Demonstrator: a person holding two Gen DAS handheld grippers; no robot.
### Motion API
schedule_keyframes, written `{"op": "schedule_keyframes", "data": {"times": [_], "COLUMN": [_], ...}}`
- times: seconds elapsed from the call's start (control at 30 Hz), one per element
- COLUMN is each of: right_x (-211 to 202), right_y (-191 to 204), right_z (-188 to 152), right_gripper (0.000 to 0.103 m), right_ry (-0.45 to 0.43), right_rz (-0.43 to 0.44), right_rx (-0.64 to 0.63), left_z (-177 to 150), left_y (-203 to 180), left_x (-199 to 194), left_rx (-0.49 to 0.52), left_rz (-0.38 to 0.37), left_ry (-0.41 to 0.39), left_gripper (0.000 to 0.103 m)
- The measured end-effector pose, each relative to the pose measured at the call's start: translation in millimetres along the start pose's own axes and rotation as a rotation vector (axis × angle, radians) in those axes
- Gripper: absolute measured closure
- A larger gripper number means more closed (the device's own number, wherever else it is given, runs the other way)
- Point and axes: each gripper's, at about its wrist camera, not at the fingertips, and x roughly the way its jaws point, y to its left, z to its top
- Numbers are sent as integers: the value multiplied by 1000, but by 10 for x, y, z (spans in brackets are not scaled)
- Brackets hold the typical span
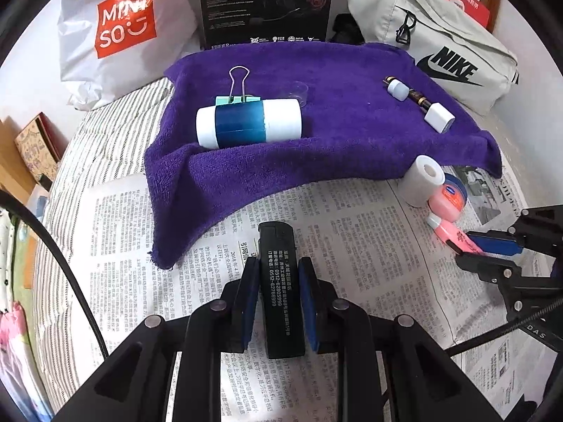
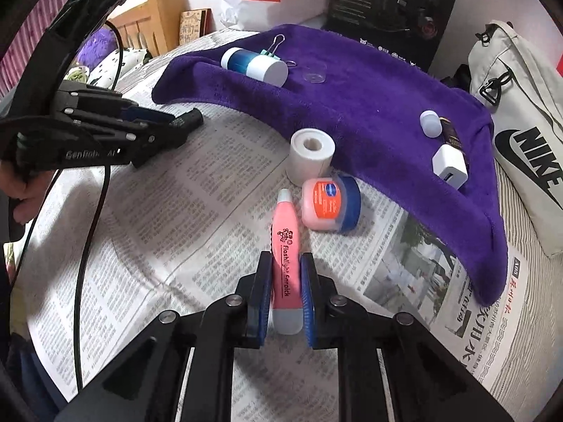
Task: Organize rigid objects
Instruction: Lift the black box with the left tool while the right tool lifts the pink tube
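Note:
My left gripper (image 1: 278, 274) is shut on a black lighter (image 1: 278, 281) over the newspaper (image 1: 352, 239), just in front of the purple towel (image 1: 316, 147). My right gripper (image 2: 286, 270) is shut on a pink flashlight pen (image 2: 286, 246) lying on the newspaper (image 2: 176, 211). On the towel (image 2: 352, 105) lie a white and blue cylinder (image 1: 248, 123) with a teal binder clip (image 1: 239, 95) behind it, a small clear cup (image 2: 315, 72), a dark stick with a white cap (image 1: 411, 93) and a white charger block (image 1: 439, 116). A white tape roll (image 2: 309, 156) and a pink jar with a blue lid (image 2: 330, 204) rest at the towel's front edge.
A white Miniso bag (image 1: 116, 31), a black product box (image 1: 264, 3) and a grey Nike bag (image 1: 450, 45) line the back. A striped cloth (image 1: 88, 147) lies under the newspaper. Wooden furniture (image 2: 155, 21) stands at the far left, and a black cable (image 2: 91, 228) trails from the left gripper (image 2: 169, 125).

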Motion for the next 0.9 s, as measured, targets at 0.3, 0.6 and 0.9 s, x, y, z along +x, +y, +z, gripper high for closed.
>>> {"op": "schedule_keyframes", "data": {"times": [0.3,0.6,0.9], "right_x": [-227,-374,-362], "right_y": [-105,-241,-375], "right_z": [-12,-14,-65], "right_gripper": [88,88,88], "right_ry": [-23,-54,-54], "right_rz": [47,28,11], "right_rx": [74,122,159], "left_z": [-8,62,-33], "left_y": [174,134,32], "left_x": [-167,-281,-104], "left_rx": [-73,-58,-12], "left_rz": [-85,-87,-23], "left_ry": [-20,-29,24], "left_gripper": [82,82,81]}}
